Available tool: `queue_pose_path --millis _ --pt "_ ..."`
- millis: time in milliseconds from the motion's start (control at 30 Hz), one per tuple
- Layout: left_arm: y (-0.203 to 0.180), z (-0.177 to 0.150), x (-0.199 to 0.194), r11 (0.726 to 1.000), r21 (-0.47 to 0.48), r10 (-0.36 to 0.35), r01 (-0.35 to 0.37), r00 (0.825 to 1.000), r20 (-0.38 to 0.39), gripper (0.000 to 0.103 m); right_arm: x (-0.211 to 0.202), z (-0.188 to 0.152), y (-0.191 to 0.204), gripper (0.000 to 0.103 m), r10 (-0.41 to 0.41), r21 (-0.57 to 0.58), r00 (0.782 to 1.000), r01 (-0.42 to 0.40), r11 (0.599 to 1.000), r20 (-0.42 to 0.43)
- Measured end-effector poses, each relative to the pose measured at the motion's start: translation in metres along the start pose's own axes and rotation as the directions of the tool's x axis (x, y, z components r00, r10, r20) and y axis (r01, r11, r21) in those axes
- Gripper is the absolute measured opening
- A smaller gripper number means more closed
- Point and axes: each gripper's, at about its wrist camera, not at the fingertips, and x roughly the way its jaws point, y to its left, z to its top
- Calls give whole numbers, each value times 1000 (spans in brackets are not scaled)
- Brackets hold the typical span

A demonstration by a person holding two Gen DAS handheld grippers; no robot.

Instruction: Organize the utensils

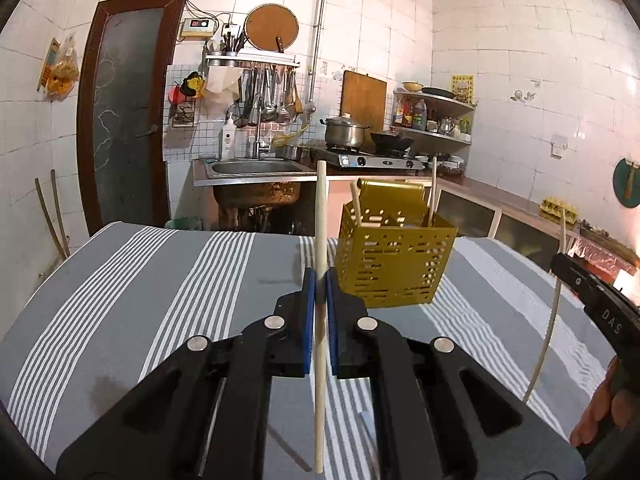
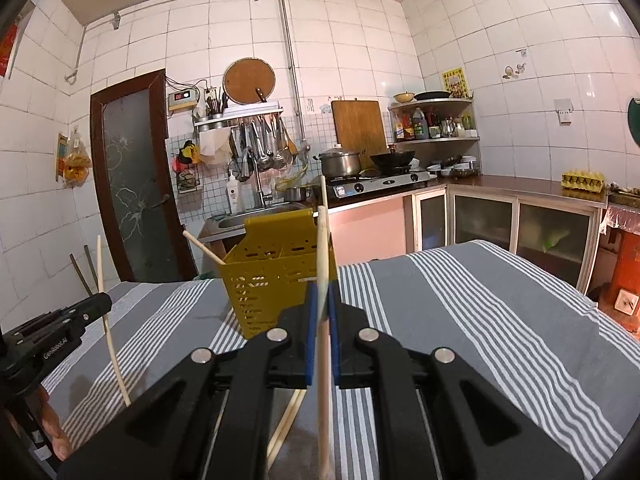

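Left claw (image 1: 320, 280) pinches one chopstick (image 1: 320, 220); right claw (image 2: 323, 296) pinches another chopstick (image 2: 322, 248). Yellow caddy (image 1: 394, 264) holds two.

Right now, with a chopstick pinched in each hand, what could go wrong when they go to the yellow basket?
1. Each chopstick is pinched upright at one small spot by the blue fingers, so it might swivel or slip.
2. The yellow basket looks light; a poke at its rim could tip it.
3. The chopsticks already inside lean across the opening and could block the new ones.
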Motion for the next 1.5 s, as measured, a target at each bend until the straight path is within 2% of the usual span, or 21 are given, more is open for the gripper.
queue_pose_path --millis 267,433,767,900,1033,1133,1333,1500 --pt "-9 43 7 999 10 -51 51 998 39 4 14 42 -5 6 32 -4 999 -32 999 12" --pt "-23 75 15 996 32 -89 86 990 111 4 27 73 -4 6 30 -16 996 -29 999 87" --pt "-46 124 45 990 37 -139 134 957 254 4 63 116 7 6 47 -22 980 -44 999 192" --pt "-55 138 60 989 34 -145 142 932 332 4 71 135 9 6 51 -4 962 -52 999 269" --pt "-62 143 84 991 26 -134 134 921 365 4 91 142 14 6 51 -10 951 -51 999 306" --pt "-64 140 107 993 14 -116 119 922 370 4 107 139 17 6 51 -25 947 -46 999 317" --pt "-70 126 143 997 35 -79 71 924 374 4 135 132 14 6 43 -21 920 -38 999 390" --pt "-69 109 168 998 40 -64 54 935 347 4 167 117 8 6 45 7 944 -50 999 326"
